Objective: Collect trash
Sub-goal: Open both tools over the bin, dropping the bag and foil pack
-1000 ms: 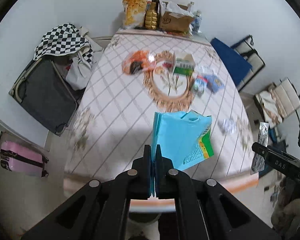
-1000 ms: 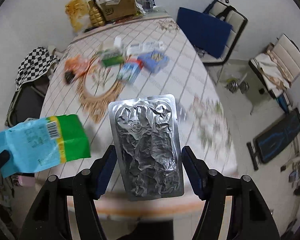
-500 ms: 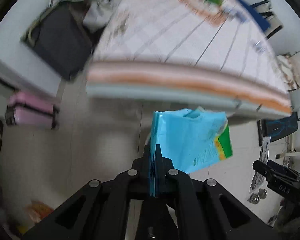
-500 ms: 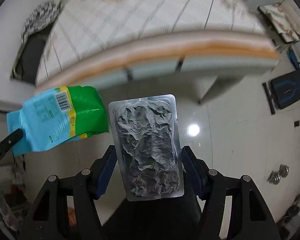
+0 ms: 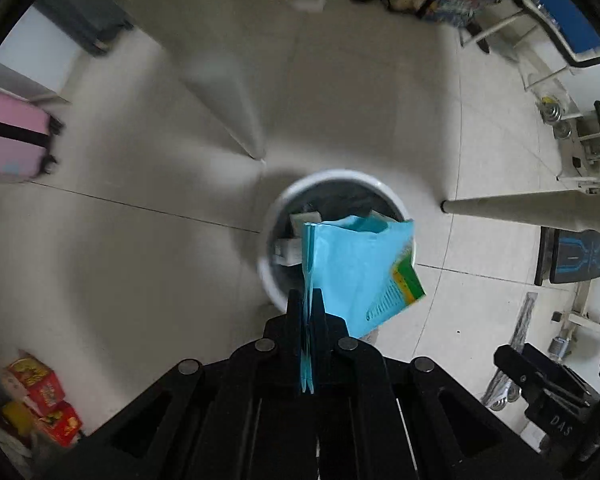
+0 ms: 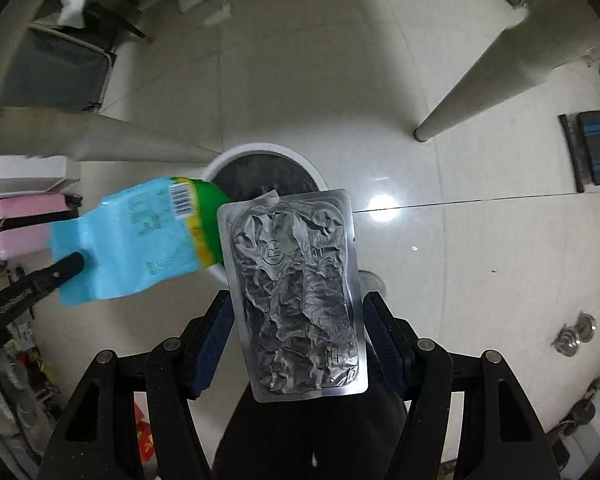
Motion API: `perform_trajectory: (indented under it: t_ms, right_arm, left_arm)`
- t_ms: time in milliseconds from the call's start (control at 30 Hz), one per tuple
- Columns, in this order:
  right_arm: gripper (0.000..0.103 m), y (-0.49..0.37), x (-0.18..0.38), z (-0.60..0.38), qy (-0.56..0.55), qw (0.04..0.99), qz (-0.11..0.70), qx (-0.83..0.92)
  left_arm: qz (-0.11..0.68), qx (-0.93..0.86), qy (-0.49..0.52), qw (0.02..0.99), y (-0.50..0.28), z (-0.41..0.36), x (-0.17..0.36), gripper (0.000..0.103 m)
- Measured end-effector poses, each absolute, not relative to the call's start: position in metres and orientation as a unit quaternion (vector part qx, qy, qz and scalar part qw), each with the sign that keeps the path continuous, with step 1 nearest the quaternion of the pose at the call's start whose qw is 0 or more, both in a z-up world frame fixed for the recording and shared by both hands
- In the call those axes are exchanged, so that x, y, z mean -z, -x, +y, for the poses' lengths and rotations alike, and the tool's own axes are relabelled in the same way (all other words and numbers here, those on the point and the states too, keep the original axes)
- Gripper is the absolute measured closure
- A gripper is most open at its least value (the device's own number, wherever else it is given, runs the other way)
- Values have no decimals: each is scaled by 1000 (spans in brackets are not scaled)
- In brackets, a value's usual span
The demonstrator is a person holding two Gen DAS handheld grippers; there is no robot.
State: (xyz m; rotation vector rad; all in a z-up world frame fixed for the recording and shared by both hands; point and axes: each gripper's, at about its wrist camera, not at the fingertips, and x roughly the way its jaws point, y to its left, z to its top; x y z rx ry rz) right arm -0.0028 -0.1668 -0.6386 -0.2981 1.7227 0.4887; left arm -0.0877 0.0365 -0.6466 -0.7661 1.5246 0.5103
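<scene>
Left gripper (image 5: 307,300) clamped on blue-green packet (image 5: 356,272) with barcode, above white bin (image 5: 269,232), right gripper (image 6: 296,320) pinching crinkled silver pouch (image 6: 296,292), lettering unreadable

We see a crinkled, shiny foil pouch (image 6: 296,292), a glossy blue plastic packet (image 5: 356,268), a smooth white plastic bin (image 6: 260,152) and glossy floor tiles (image 6: 480,240).

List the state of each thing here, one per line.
Left gripper: shut on the blue wrapper.
Blue wrapper: pinched by one edge, hanging over the trash bin.
Right gripper: shut on the silver pouch.
Silver pouch: crumpled, flat, held at its sides.
Trash bin: open, upright on the floor, rubbish already inside.
</scene>
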Motion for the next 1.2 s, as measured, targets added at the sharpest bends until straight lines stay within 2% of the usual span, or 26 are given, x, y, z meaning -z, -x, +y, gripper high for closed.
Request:
perform_trajectory:
  t_ms: [100, 200, 267, 300, 333, 400, 433, 467, 533, 733, 867, 1200]
  right_arm:
    - [35, -2, 692, -161, 126, 608, 753, -217]
    - [35, -4, 742, -156, 113, 596, 764, -222]
    - [35, -3, 767, -154, 101, 587, 772, -224]
    - [35, -3, 778, -155, 92, 583, 775, -225]
    - [34, -5, 786, -159, 83, 579, 779, -227]
    - [33, -4, 803, -162, 63, 571, 785, -231]
    - [26, -4, 810, -163, 51, 568, 788, -234]
    - [14, -5, 816, -164, 43, 567, 788, -237]
    - [2, -2, 820, -161, 29, 568, 786, -242]
    - [2, 4, 799, -148, 68, 583, 774, -240]
    - [2, 11, 775, -140, 137, 606, 748, -234]
    - [2, 13, 698, -147, 195, 636, 710, -229]
  left_arm:
    - [675, -195, 352, 618, 74, 35, 699, 98]
    - [677, -179, 363, 615, 69, 36, 734, 90]
    - [674, -178, 364, 618, 68, 34, 747, 58]
    - [674, -179, 363, 619, 71, 34, 748, 22]
    - [673, -180, 363, 619, 73, 34, 750, 11]
    - [677, -184, 358, 617, 81, 35, 748, 11]
    - [678, -186, 355, 616, 84, 36, 747, 11]
    - [680, -191, 347, 617, 88, 37, 744, 11]
    - [681, -201, 326, 624, 94, 39, 735, 10]
    - [670, -243, 255, 654, 98, 34, 690, 10]
    - [668, -246, 248, 657, 101, 28, 668, 10]
    - [664, -259, 236, 660, 112, 13, 608, 10]
